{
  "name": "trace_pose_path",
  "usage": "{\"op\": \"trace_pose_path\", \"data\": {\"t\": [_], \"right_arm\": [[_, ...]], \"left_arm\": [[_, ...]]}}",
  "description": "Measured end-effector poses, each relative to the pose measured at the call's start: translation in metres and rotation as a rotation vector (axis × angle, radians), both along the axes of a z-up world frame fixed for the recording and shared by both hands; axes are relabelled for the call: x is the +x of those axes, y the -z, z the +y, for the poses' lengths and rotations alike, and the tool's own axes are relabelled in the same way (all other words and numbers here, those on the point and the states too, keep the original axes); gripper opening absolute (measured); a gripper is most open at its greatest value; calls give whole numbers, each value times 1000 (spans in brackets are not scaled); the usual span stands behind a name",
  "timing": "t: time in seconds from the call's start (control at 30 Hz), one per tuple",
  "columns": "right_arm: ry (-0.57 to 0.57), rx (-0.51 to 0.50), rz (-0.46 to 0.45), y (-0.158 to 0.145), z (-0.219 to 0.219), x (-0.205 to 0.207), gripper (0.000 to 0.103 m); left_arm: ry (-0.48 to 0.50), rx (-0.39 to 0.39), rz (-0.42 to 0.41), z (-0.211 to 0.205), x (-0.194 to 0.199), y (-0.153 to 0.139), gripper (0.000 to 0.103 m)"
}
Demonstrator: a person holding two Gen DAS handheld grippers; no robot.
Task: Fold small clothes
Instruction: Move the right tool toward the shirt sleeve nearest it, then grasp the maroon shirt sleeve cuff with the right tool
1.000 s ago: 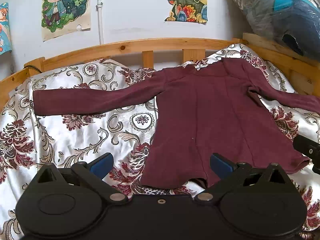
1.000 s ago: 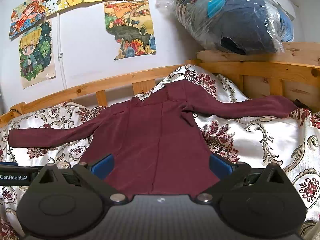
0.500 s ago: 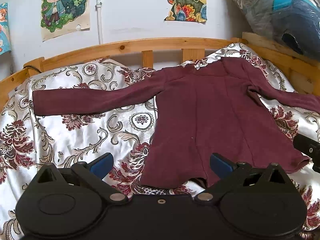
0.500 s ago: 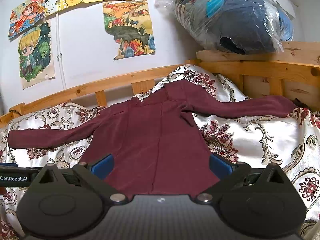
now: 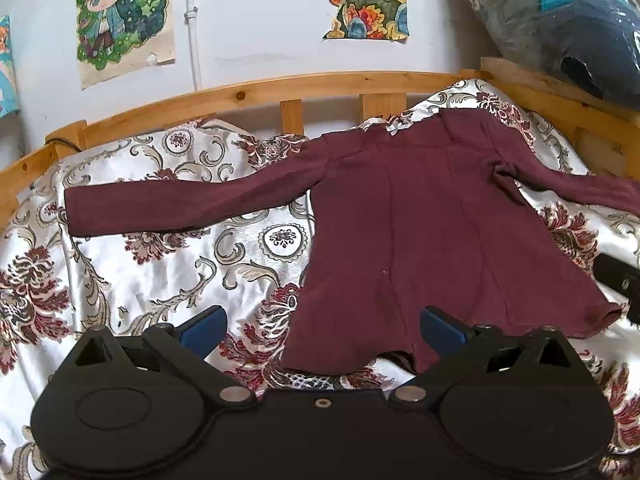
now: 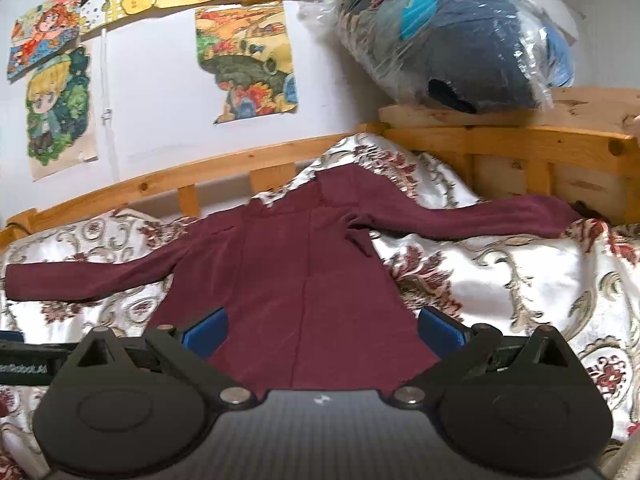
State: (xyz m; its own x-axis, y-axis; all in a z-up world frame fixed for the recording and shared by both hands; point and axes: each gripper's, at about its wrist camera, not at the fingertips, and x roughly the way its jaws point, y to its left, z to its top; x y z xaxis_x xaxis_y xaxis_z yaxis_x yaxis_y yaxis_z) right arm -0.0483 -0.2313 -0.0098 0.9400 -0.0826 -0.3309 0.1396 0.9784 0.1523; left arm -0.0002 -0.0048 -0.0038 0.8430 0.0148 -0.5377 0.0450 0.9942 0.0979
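A maroon long-sleeved shirt [image 5: 420, 232] lies flat on the floral bedspread [image 5: 160, 272], both sleeves spread out, hem toward me. It also shows in the right wrist view [image 6: 304, 280]. My left gripper [image 5: 322, 326] is open and empty, hovering over the hem's left corner. My right gripper [image 6: 322, 326] is open and empty, hovering over the hem. Part of the right gripper shows at the right edge of the left wrist view [image 5: 618, 276].
A wooden bed rail [image 5: 260, 92] runs along the far side and right side [image 6: 520, 148]. A plastic-wrapped bundle [image 6: 452, 36] sits on the rail at the right. Posters [image 5: 124, 20] hang on the white wall.
The right wrist view has tilted and lifted slightly; the shirt sits a little lower in it. The left gripper has hardly moved. Both jaws stay open.
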Motion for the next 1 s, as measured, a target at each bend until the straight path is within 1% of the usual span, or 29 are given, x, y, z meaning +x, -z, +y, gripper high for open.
{"op": "trace_pose_path", "data": {"t": [0.1,0.17,0.2,0.33,0.43,0.5,0.57,0.6,0.67,0.77,0.83,0.87,0.9,0.93,1.0], "right_arm": [[31,15,-10,-1,-4,-2,103],[50,33,-18,-1,-8,-2,103],[60,44,-21,-2,-11,-2,103],[139,119,-65,-10,-32,-1,103],[199,170,-99,-22,-54,8,103],[265,194,-87,-29,-71,19,103],[341,245,-72,-34,-93,32,103],[366,272,-74,-36,-104,38,103],[404,325,-71,-39,-128,52,103],[447,383,-88,-43,-164,72,103],[493,380,-106,-45,-184,84,103],[533,369,-117,-45,-197,90,103],[567,362,-124,-44,-205,96,103],[615,359,-128,-40,-218,102,103],[687,387,-106,-30,-242,113,103]], "left_arm": [[1,25,27,-3,2,-1,102],[3,27,38,-5,4,-2,102],[6,17,35,-6,6,-2,102],[22,13,46,-14,20,-1,102],[46,63,71,-27,41,-7,102],[87,89,101,-35,55,-15,102],[143,124,87,-46,68,-26,102],[163,146,65,-52,75,-32,102],[185,164,69,-62,90,-40,102],[191,196,120,-80,120,-46,102],[190,197,186,-89,142,-43,102],[189,192,225,-92,151,-39,102],[190,184,248,-94,159,-35,102],[192,182,258,-97,165,-31,102],[207,176,259,-102,175,-22,102]]}}
